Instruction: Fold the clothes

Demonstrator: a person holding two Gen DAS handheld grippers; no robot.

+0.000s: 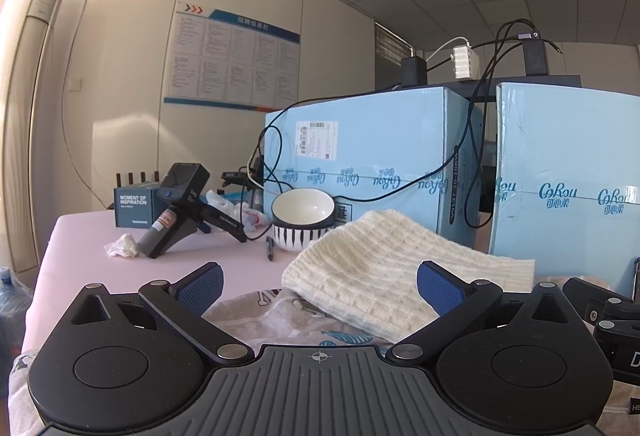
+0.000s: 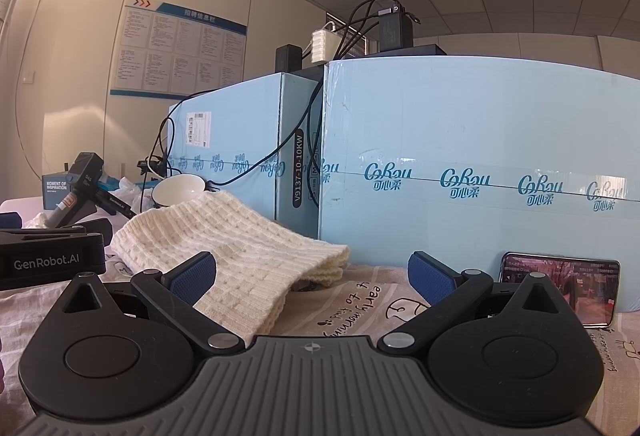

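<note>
I am holding both tools low over the table, side by side. My left gripper [image 1: 320,286] is sitting with its blue pads [image 1: 200,288] spread wide and nothing between them; my right gripper [image 2: 312,278] is gaping just as wide and is also carrying nothing. In the right wrist view the left tool's black body is showing at my left edge.

Just ahead of both, a cream knitted garment [image 1: 400,268] is lying folded on a printed cloth [image 2: 360,308] that is covering the near part of the table. Its ribbed edge is pointing toward the right, its layers stacked one on another. It is lying in front of the fingers, apart from them.

To the right, a phone [image 2: 560,288] is leaning on its long edge against a pale blue carton [image 2: 480,140], its screen lit.

Farther back on the pink tabletop [image 1: 100,236], a white bowl with black stripes [image 1: 302,220] is standing upright; what I can see of its inside is looking bare. A pen [image 1: 269,248] is lying beside it, then a spare handheld gripper [image 1: 176,208] and crumpled tissue [image 1: 122,245]. Behind them a second blue carton [image 1: 372,164] is standing shut, cables trailing down over it.
</note>
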